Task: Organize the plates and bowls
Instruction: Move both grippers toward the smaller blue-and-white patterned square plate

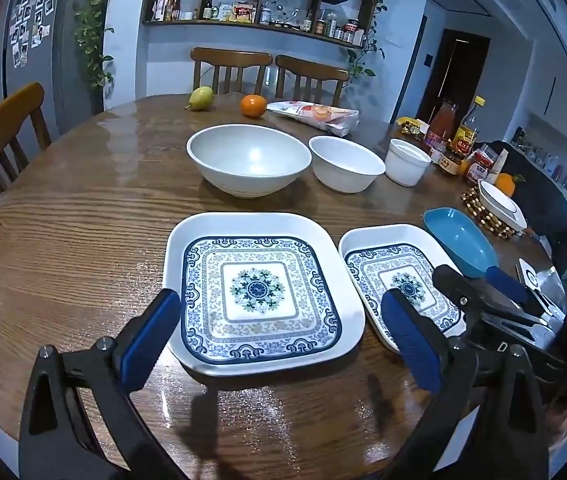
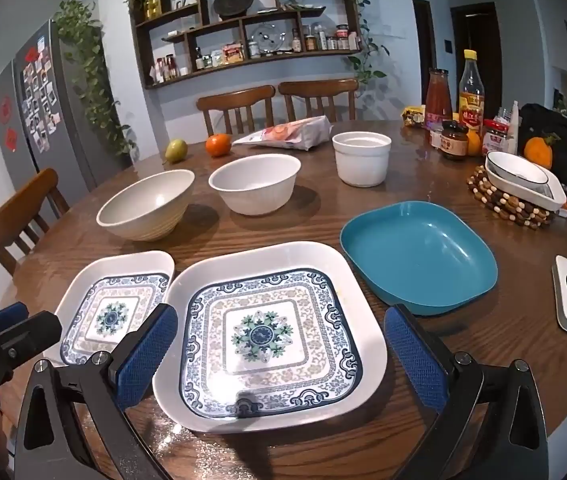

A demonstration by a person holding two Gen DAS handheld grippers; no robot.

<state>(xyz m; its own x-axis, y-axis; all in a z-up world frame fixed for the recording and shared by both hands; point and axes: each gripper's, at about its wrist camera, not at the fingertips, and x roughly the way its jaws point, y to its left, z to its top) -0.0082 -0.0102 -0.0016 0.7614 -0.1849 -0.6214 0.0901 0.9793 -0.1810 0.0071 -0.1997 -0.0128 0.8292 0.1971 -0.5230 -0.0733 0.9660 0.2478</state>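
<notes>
Both grippers, left (image 1: 281, 332) and right (image 2: 279, 356), hang wide open and empty above the table (image 1: 63, 240), each over a patterned plate (image 1: 261, 292) (image 2: 271, 336); I'd pinch one plate's near rim squarely, lifting level onto its neighbour.

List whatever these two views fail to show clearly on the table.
- Smaller patterned plate: left wrist view, near corner behind the left gripper's finger.
- Blue dish: same view, near end behind the right gripper.
- Jar labels: right wrist view, too small to read.
- White dish on the beaded mat: inside hidden by its rim.
</notes>
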